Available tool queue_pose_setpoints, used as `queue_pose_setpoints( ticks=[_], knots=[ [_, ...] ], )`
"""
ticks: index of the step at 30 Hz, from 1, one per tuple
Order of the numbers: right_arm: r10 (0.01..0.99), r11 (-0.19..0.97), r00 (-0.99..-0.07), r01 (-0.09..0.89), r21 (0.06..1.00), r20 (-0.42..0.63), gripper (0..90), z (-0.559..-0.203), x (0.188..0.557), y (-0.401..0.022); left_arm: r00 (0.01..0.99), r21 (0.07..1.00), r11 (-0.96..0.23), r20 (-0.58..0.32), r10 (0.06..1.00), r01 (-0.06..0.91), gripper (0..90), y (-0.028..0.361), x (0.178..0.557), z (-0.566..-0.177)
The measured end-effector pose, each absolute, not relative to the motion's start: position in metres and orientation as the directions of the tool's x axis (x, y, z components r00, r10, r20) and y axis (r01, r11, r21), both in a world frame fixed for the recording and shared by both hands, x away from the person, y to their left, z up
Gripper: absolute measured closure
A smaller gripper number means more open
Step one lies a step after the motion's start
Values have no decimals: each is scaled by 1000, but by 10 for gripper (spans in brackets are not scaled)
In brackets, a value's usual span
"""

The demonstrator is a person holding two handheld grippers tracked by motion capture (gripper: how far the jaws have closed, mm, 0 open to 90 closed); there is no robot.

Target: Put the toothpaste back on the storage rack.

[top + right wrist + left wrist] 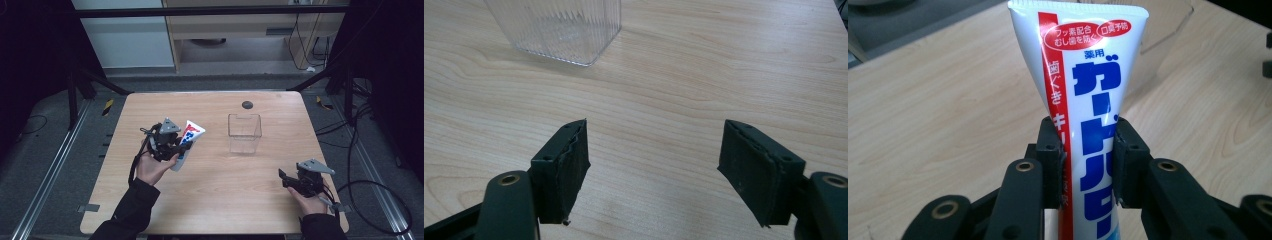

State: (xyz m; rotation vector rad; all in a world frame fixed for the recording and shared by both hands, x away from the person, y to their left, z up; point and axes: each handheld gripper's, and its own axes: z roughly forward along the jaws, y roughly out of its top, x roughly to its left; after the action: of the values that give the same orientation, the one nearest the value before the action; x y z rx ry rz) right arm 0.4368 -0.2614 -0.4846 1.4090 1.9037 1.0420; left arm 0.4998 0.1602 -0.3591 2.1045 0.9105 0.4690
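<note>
Item 1: toothpaste tube (1088, 100), quantity one. White soft tube with a flat crimped end, a red stripe along one edge, large blue Japanese lettering and a red label patch near the crimp. In the high view it (189, 137) sits at about 9 o'clock from the table centre, tilted, crimped end up and pointing toward 1 o'clock.

Item 2: left hand-held gripper (1087, 165), quantity one. Black, two ridged pads, closed tight around the tube's middle so that the tube narrows between them. Held in the left hand (152, 167), with a grey three-cornered plate on top.

Item 3: right hand-held gripper (654, 165), quantity one. Black, jaws spread wide with nothing between them, low over bare table. In the high view it (286, 178) lies at about 4 o'clock.

Item 4: clear container (244, 132), quantity one. Transparent, square-sided, vertically ribbed walls, open top, empty; just right of centre.

Item 5: table (215, 200), quantity one. Light wood grain, rounded corners, with a small dark round disc (247, 104) near the far edge at 12 o'clock.
</note>
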Motion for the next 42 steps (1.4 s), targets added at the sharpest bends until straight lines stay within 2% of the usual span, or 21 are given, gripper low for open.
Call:
queue_pose_setpoints(
  ticks=[11, 22, 31, 42],
  knots=[
    [953, 165, -303, 517, 840, -1, 252, -486, 437, -260, 609, 852, -342, 36, 793, 395, 700, 151, 513, -350],
    [952, 173, -306, 515, 840, -9, 249, -487, 437, -259, 559, 927, -188, -27, 829, 325, 700, 138, 529, -341],
    [951, 177, -310, 509, 842, -12, 250, -487, 437, -258, 557, 955, -120, -55, 829, 272, 701, 121, 539, -332],
    [951, 178, -310, 508, 843, -13, 250, -487, 437, -259, 580, 966, -99, -60, 812, 239, 701, 93, 548, -328]
  ],
)
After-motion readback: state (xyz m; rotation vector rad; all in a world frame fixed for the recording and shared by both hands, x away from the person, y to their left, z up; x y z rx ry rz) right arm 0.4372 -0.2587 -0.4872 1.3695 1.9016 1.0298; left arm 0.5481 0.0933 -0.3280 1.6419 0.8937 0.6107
